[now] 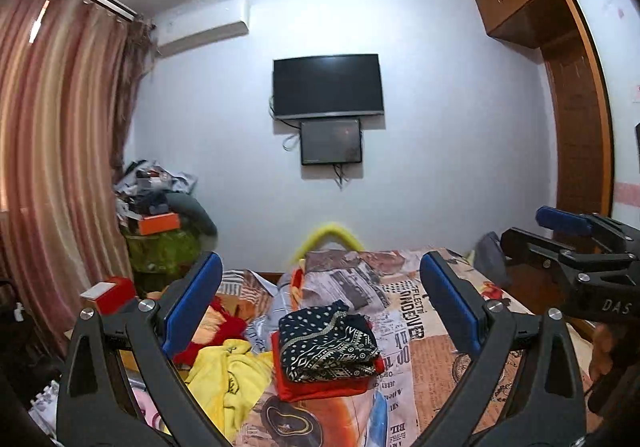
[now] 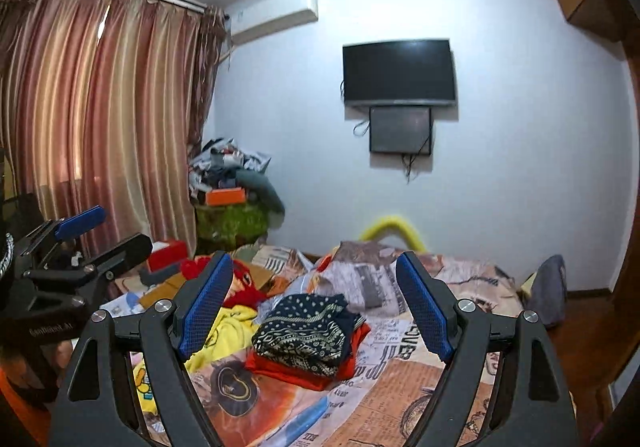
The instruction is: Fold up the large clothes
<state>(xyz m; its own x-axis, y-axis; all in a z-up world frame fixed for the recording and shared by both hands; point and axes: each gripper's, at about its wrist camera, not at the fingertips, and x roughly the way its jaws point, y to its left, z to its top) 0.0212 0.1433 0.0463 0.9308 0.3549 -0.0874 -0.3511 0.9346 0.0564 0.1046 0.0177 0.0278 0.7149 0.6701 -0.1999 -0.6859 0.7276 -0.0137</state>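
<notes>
At the far left we see the curtain hanging across the window, with a red box below it near the bed's edge. Next comes a cluttered pile in the corner, an orange box on it, above green fabric.

Our left gripper is held above the bed, its blue pads spread wide with nothing between them. In the right wrist view it shows at the left edge, again apart and empty.

On the bed, left of centre, a red garment lies crumpled, and just in front of it a yellow garment sprawls unfolded. Touching its right side sits the folded stack: a dark patterned garment on top of a folded red-orange one. Both lie on the printed bedspread, roughly midway between the pads in each view. Behind the stack the bedspread bunches up, and a yellow curved thing rises at the far end of the bed.

On the wall above hang a TV and a smaller screen directly under it; an air conditioner sits higher, to the left.

Our right gripper also hovers with its pads wide and empty. It shows at the right edge of the left view, apart from the clothes. A grey cushion leans at the bed's right end, and a wooden wardrobe stands at the far right.
</notes>
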